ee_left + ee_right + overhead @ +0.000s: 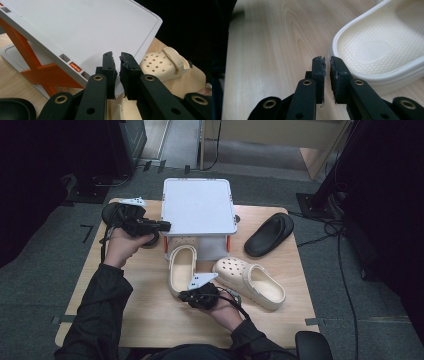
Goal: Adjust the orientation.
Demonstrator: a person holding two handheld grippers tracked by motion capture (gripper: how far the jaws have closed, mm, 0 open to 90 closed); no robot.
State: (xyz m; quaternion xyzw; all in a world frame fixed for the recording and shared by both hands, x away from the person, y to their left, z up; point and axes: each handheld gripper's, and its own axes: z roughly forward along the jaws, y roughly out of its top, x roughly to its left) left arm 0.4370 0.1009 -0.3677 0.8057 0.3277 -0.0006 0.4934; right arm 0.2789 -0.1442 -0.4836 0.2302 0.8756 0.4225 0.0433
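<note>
The left gripper [159,226] is held at the left side of the white rack [199,205], next to its edge. In the left gripper view its two jaws stand almost together with only a thin slit between them, and nothing is between the pads; behind the tips is the grey-white top shelf [82,27] of the rack with its orange legs [40,72]. A black slipper [112,212] lies under this hand at the left edge of the table [150,320].

The right gripper [187,296] is low over the table, just beside the heel of the cream clog [181,267] that lies with its toe under the rack. In the right gripper view the jaws are also nearly together and hold nothing. The right jaw is very close to the heel rim of the clog [374,50]; I cannot tell if it touches it. The clog lies flat on its sole, with the opening up.

A second cream clog [250,281] lies to the right of the first one, turned across, with its holed toe pointing to the rack. The two clogs are near to each other but apart. Another black slipper [270,234] lies further right, near the right rear corner of the table, well apart from both hands.
</note>
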